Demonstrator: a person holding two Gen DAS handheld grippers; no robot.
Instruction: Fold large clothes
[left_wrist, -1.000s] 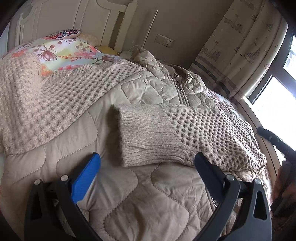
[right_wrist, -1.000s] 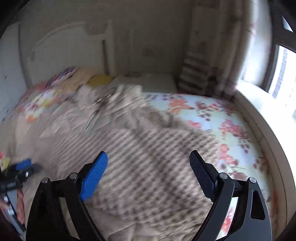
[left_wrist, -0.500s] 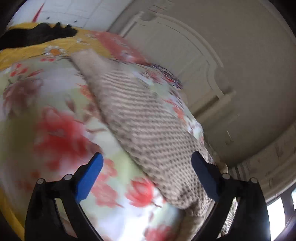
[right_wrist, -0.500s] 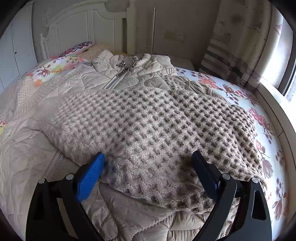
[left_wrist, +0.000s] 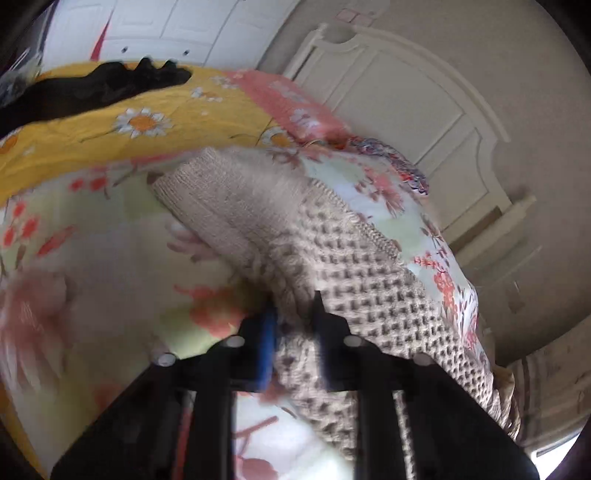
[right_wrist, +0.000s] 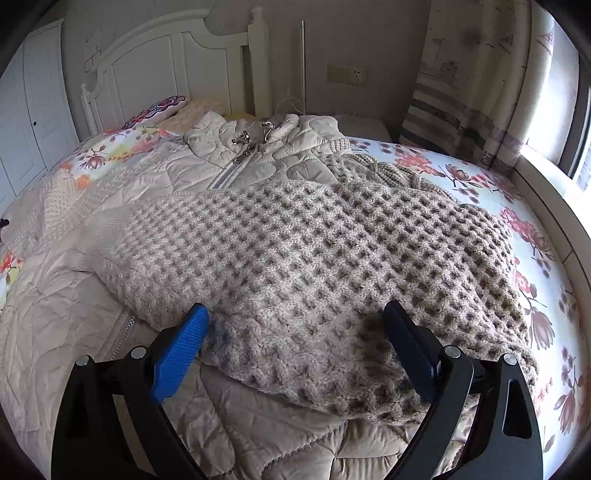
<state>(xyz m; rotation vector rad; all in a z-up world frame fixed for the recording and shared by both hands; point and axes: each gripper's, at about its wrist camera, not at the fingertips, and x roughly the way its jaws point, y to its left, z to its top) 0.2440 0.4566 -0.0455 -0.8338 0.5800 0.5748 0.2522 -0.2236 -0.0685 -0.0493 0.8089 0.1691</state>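
A beige quilted jacket (right_wrist: 251, 162) with waffle-knit sleeves lies spread on the bed. Its right sleeve (right_wrist: 295, 251) is folded across the jacket front. My right gripper (right_wrist: 295, 317) hovers open just over that sleeve's near edge, nothing pinched. In the left wrist view the other knit sleeve (left_wrist: 351, 266) lies on the floral sheet, its ribbed cuff (left_wrist: 229, 199) pointing away. My left gripper (left_wrist: 293, 312) is closing, its jaws nearly together with a fold of this sleeve's knit between the blue pad (left_wrist: 267, 332) and the black one. The picture is blurred.
The floral bedsheet (right_wrist: 480, 177) shows on the right side of the bed. A white headboard (right_wrist: 166, 66) and pillows stand at the back, a curtain (right_wrist: 472, 92) and window sill on the right. A yellow daisy quilt (left_wrist: 110, 125) with a black item (left_wrist: 92, 85) lies beyond the left sleeve.
The left wrist view swung from the jacket front to the outstretched left sleeve, and its jaws went from wide to pinched on the knit. The right gripper sank slightly toward the folded sleeve.
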